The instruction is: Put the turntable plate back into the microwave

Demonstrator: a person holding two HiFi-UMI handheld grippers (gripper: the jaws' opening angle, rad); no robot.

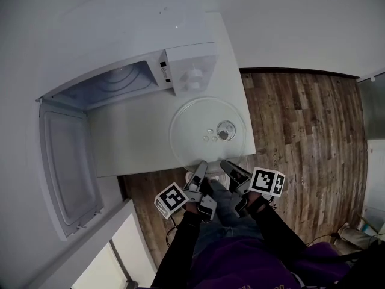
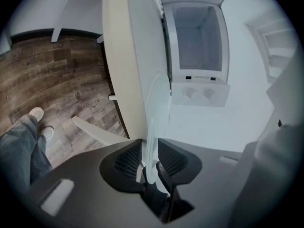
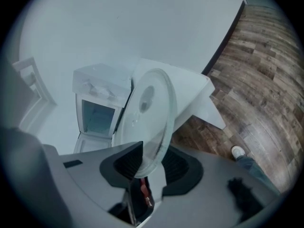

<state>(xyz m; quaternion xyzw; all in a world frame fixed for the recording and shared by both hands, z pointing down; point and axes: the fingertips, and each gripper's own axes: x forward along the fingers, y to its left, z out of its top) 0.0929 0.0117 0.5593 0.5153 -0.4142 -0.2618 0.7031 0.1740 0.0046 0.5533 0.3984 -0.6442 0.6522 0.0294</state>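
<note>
turntable plate (image 1: pixel 192 128) flat on the white table (image 1: pixel 132 140), right of the microwave (image 1: pixel 120 71) cavity, door (image 1: pixel 66 167) swung open. left gripper (image 1: pixel 200 167) and right gripper (image 1: pixel 228 166) both clamped on its near rim, which slightly overhangs the table edge.

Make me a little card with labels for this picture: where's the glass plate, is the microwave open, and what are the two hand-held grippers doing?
turntable plate: clear glass, lying flat on the white counter, near edge poking out past it
microwave: at the back of the counter
door: swung wide open
left hand-held gripper: shut on the near rim
right hand-held gripper: rim sits between its jaws; grip unclear
floor: brown wood planks
</note>
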